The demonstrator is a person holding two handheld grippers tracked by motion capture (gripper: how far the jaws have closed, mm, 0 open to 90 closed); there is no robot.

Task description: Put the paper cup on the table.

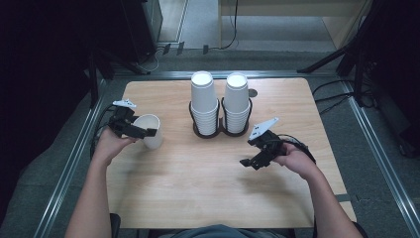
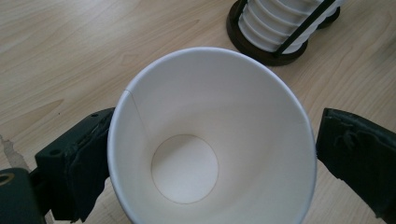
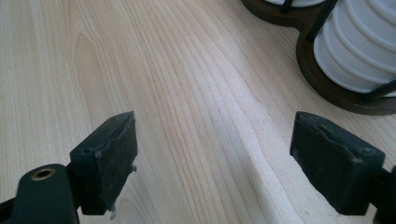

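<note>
A single white paper cup (image 1: 152, 130) stands mouth up on the left part of the wooden table (image 1: 198, 188). My left gripper (image 1: 146, 132) is shut on it, one jaw on each side of its wall. The left gripper view looks straight down into the empty cup (image 2: 210, 140), with my left gripper (image 2: 212, 154) holding it between its pads (image 2: 79, 168). My right gripper (image 1: 250, 162) hovers open over bare wood right of centre, with nothing between its jaws (image 3: 212, 158). Two stacks of upturned white cups (image 1: 204, 101) (image 1: 236, 99) sit in a black wire holder (image 1: 220, 133).
The cup holder (image 3: 345, 88) lies just ahead and to the right of my right gripper. Metal rails (image 1: 74, 158) run along the table's sides. Dark stands and cables (image 1: 346, 59) are on the floor behind the table.
</note>
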